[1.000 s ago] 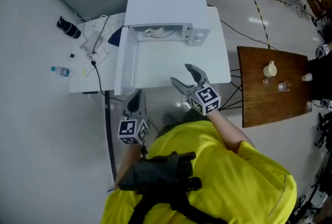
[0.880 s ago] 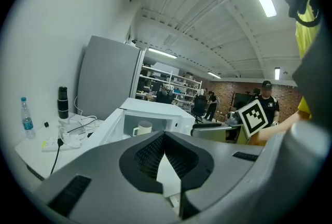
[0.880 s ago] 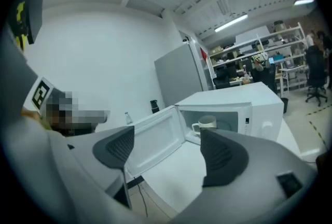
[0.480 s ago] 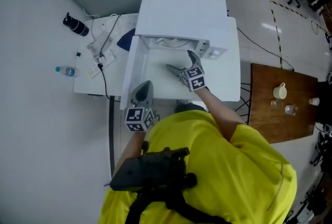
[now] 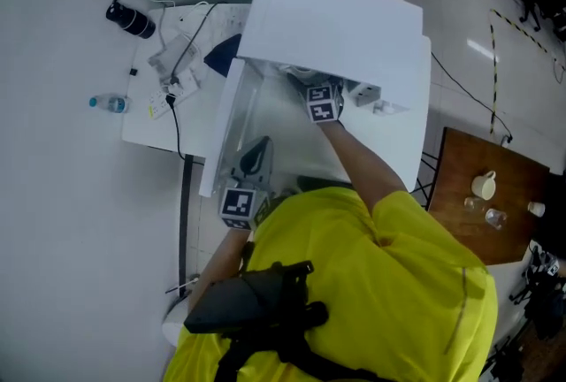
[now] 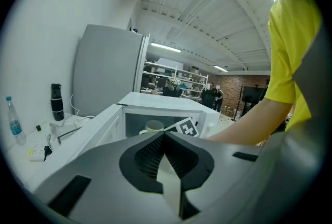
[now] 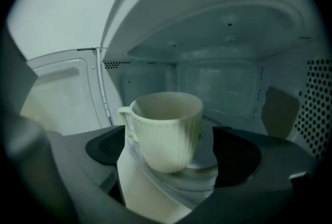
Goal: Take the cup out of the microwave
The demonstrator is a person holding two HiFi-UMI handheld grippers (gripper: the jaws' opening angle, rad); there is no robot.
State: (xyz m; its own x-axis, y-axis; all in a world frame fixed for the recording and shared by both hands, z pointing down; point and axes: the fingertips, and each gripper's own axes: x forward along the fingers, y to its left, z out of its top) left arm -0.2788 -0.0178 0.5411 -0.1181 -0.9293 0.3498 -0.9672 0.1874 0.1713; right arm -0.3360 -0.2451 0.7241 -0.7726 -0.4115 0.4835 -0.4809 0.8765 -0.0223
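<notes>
Cup, place: the cup (image 7: 166,129) stood inside the microwave (image 5: 336,18), on the glass turntable (image 7: 210,162), towards the front of the cavity.
Cup, posture: upright, mouth up, long axis vertical; its handle (image 7: 124,116) pointed to the left of the right gripper view, towards the open door (image 7: 57,93).
Right gripper, state: the right gripper (image 7: 170,146) was reached into the cavity with its jaws wide apart. They had just been opening and then eased in a little. The cup sat between them, but no pad pressed on it.
Cup to right gripper: dead ahead and centred, one pad at each side of the lower wall. The left pad was just beside the handle side, and a clear gap showed at the right pad.
Left gripper, state: the left gripper (image 5: 256,152) had its jaws together with nothing in them. It was outside the microwave, near the door's (image 5: 225,124) lower edge, pointing at the cavity.
Nearer hand: the right, by far; the left was well apart from the cup.
Coming move, judged: closing the right jaws squarely across the cup's body, then drawing it straight back out through the opening.
Risk, judged: the left pad might catch the handle rather than the wall and turn the cup on the glass.
</notes>
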